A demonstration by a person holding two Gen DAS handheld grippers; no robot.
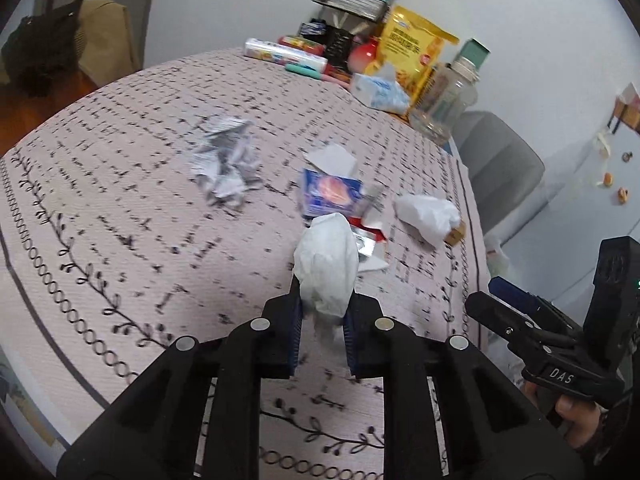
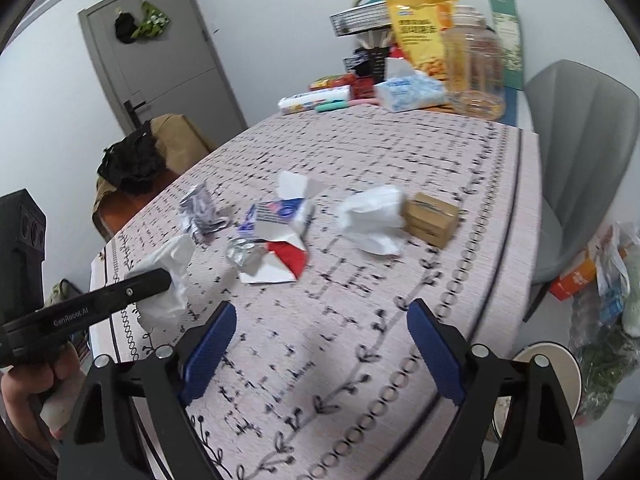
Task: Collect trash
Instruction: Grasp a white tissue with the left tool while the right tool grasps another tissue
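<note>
A: What carries it all?

B: A table (image 2: 400, 280) under a patterned cloth. Its far edge is crowded with a jar (image 2: 476, 68), a yellow bag (image 2: 420, 28) and a tissue pack (image 2: 408, 90); I judge those to be goods, not trash.

A: And the trash?

B: Near the middle lies a crumpled printed sheet (image 1: 226, 156), then a blue wrapper (image 1: 328, 192) with red-and-white scraps (image 2: 280, 260) touching it. Toward the right edge a white wad (image 1: 426, 212) rests against a small brown box (image 2: 432, 218).

A: Where is the piece in hand?

B: The left gripper (image 1: 322, 320) is clamped on a white tissue (image 1: 326, 264), which it holds above the cloth near the front edge, just in front of the scraps. The right gripper (image 2: 316, 352) hangs with its jaws wide apart and nothing between them, over the front right part of the table.

A: How should the carry go?

B: Keep the squeeze steady, since the tissue is soft and only its lower end sits between the pads (image 1: 296, 320). I see a round rim (image 2: 560, 364) below the right edge; it may be a bin, though I cannot tell. If so, bring the tissue right over it before letting go. Lift clear of the scraps so none get dragged.

A: And the free one?

B: The white wad looks nearest to it. Pinch its bulk and leave the box behind.
</note>
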